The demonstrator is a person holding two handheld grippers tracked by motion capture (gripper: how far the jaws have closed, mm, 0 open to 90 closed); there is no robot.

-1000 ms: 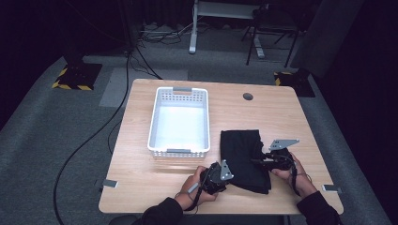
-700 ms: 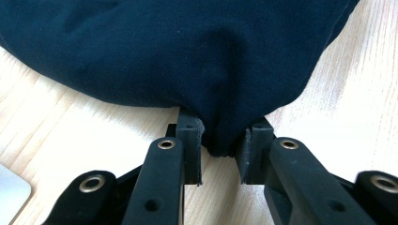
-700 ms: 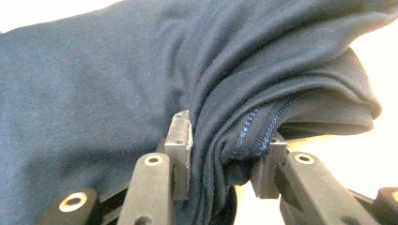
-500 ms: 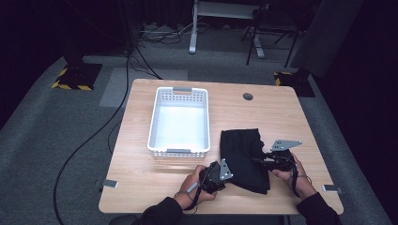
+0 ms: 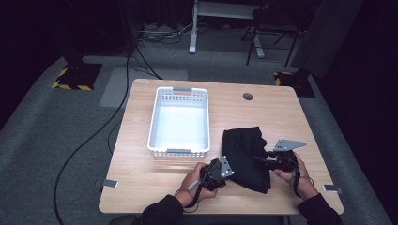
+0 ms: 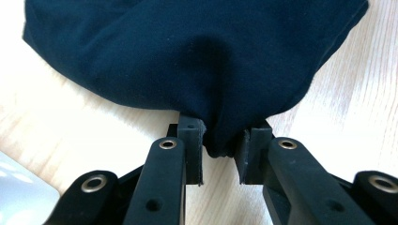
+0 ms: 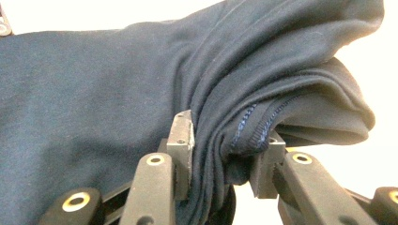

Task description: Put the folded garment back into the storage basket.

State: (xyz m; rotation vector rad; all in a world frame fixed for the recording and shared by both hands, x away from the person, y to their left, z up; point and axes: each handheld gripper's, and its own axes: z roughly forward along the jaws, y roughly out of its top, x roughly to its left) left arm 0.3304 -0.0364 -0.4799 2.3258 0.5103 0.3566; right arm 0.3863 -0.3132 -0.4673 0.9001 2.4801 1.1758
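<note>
Both grippers are clamped on the black garment (image 5: 246, 159), which lies folded on the wooden table (image 5: 281, 112) in the lower right of the high view, just right of the white basket (image 5: 179, 123). The left gripper (image 6: 219, 140) pinches a small tuck of the cloth's edge between its pads, jaws drawn in tight around it. The right gripper (image 7: 225, 154) has bitten into a thick bundle of several layers, a stitched hem showing at the centre of its view.

One risk lies with the left grip: it holds so little fabric that a pull could slide the tuck out from between the pads. The right grip may catch only some of the stacked layers, so the fold could fall open or hang unevenly if lifted. Unequal pulls from the two hands might drag the garment across the table instead of raising it.

Much is hard to read. Dark cloth swallows its own folds in the high view, so the garment's kind and its full outline are unclear, and the jaw tips there are lost against the black fabric.
</note>
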